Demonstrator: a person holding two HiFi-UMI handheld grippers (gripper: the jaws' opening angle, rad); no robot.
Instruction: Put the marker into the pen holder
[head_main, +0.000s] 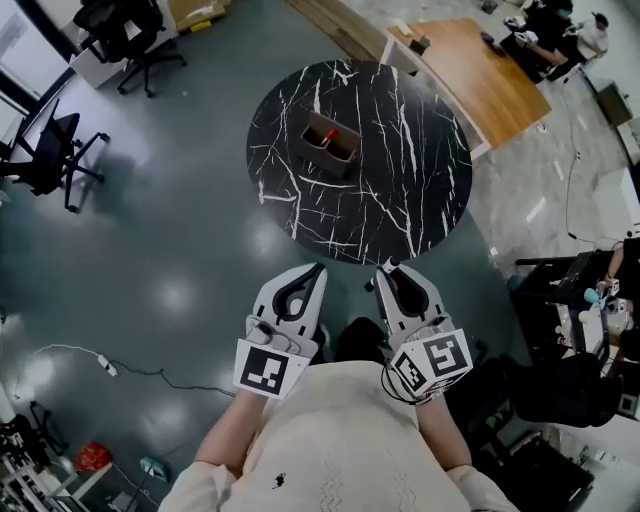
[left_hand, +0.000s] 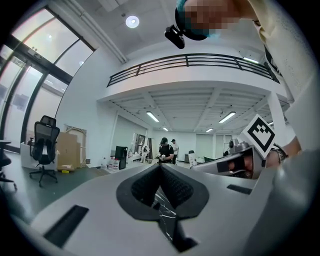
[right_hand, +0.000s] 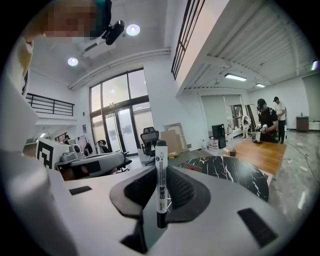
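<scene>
Right gripper (head_main: 392, 275): jaws closed on the marker (right_hand: 161, 185), gripped at about mid-length between the pads. The marker's long axis runs crosswise to the jaws' line of reach and stands near upright in the right gripper view, with one end well above the jaws and the other below them. Left gripper (head_main: 312, 272): jaws together with nothing between them, held just beside the right one and close against the person's body. The pen holder (head_main: 340, 160) stands on the round black marble table (head_main: 400, 180), left of the table's centre, with a red item (head_main: 329, 134) already in one compartment. Governing relation: the holder lies forward of both grippers and well apart from them, across the near part of the table top. In the head view it sits somewhat left of the right gripper's line. The left gripper is about as near but carries nothing, so the delivery falls to the right. Judgement: the task is at the carry stage, with the marker secured but not yet brought over the table. The coming move calls for a long forward reach with a slight leftward drift. The marker's upright attitude suits a lower-end-first entry, provided the gripper arrives above the holder's open top and not at its side wall.
</scene>
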